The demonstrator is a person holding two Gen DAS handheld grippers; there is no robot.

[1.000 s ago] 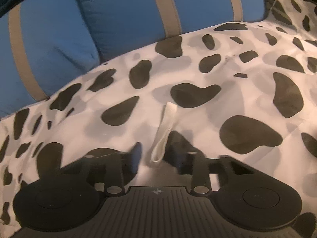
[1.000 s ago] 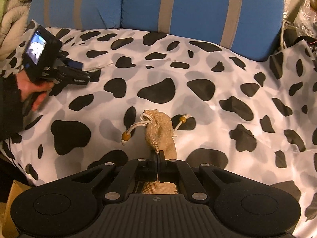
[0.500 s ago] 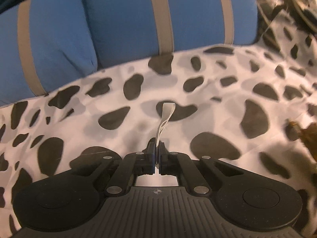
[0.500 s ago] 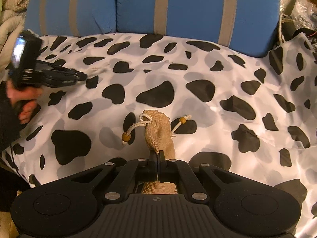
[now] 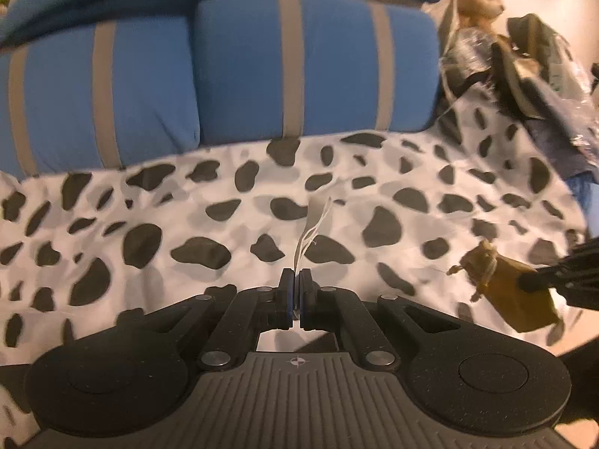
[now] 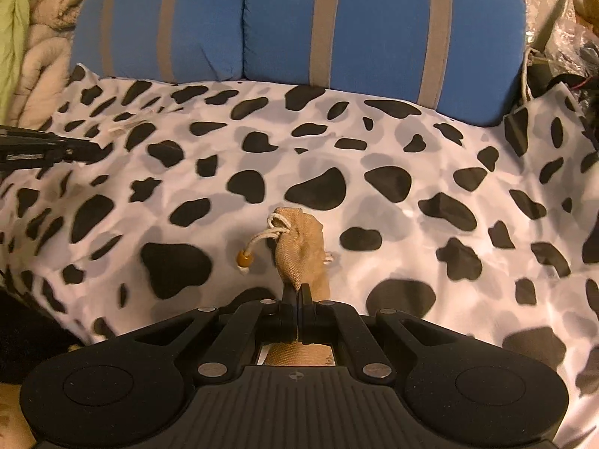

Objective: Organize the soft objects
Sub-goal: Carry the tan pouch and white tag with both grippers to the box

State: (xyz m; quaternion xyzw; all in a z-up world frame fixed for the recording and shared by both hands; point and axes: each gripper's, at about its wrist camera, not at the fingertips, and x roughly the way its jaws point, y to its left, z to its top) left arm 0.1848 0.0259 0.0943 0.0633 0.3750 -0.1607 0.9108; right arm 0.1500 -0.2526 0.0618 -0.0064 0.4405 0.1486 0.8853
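1. The left hand-held gripper (image 5: 295, 292) is pressed together on the lower end of a thin white strip (image 5: 312, 230). The strip stands up from the pads toward 12 o'clock and seems lifted off the spotted blanket (image 5: 157, 239). Only a small part of it is between the pads, so I think a quick swing could pull it out, and it would fall back on the blanket.

2. The strip is blurred and looks doubled at its free end. I cannot tell if it is one band folded or a loop. If only one layer is pinched, the other may slide away.

3. The right hand-held gripper (image 6: 298, 308) is pressed together on the bottom part of a small burlap pouch (image 6: 301, 249). The pouch points toward 12 o'clock, above the blanket. Its body is soft, so the cloth may creep out of the pads under its own weight.

4. The white cord (image 6: 267, 235) with a brown bead (image 6: 245, 260) hangs at 9 o'clock of the pouch. It could catch on the fingers or on a fold of the blanket when the pouch is put down.

5. In the left view the pouch is at 4 o'clock, near the edge. The two hands are apart now, but if they come to one place together, the strip and the cord could tangle.

6. The blue cushions (image 6: 374, 26) lie at 12 o'clock, behind the blanket. Things placed close to them may roll into the gap.
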